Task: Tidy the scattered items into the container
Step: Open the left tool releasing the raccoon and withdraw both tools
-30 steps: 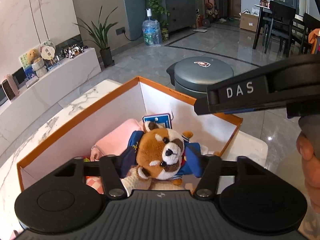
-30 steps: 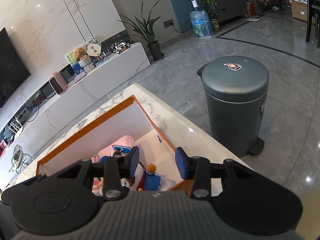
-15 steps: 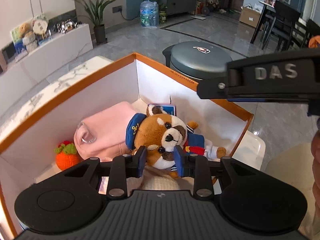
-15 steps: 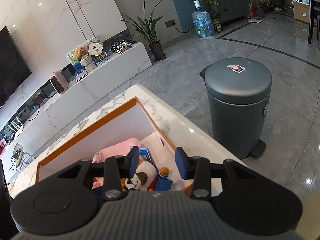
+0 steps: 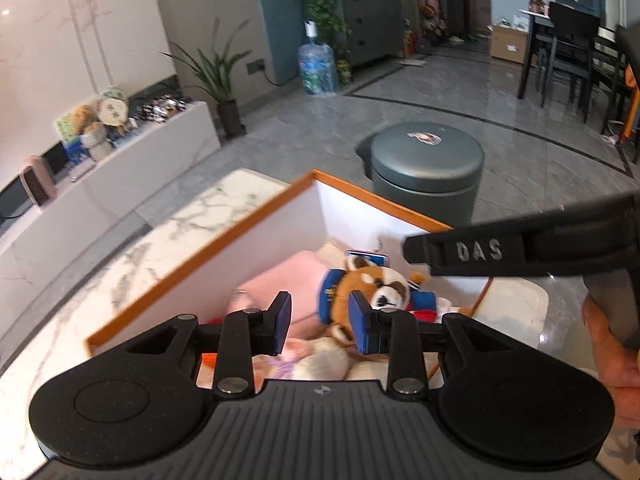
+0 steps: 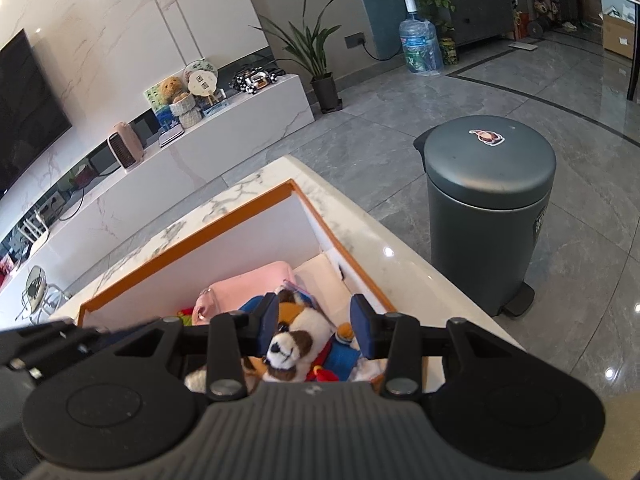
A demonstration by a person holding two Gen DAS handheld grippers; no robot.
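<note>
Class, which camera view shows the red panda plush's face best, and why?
The left wrist view: the red panda plush lies in the orange box with most of its face showing. In the right wrist view, the plush sits low behind the gripper body, showing only its snout.

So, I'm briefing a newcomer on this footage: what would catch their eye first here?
Probably the brown-and-white red panda plush in blue sailor clothes, lying in the orange-rimmed white box on the marble table, against a pink soft item. Next, the dark grey round pedal bin with a sticker on its lid on the floor beyond the table. Both grippers, left and right, hover open over the box.
</note>
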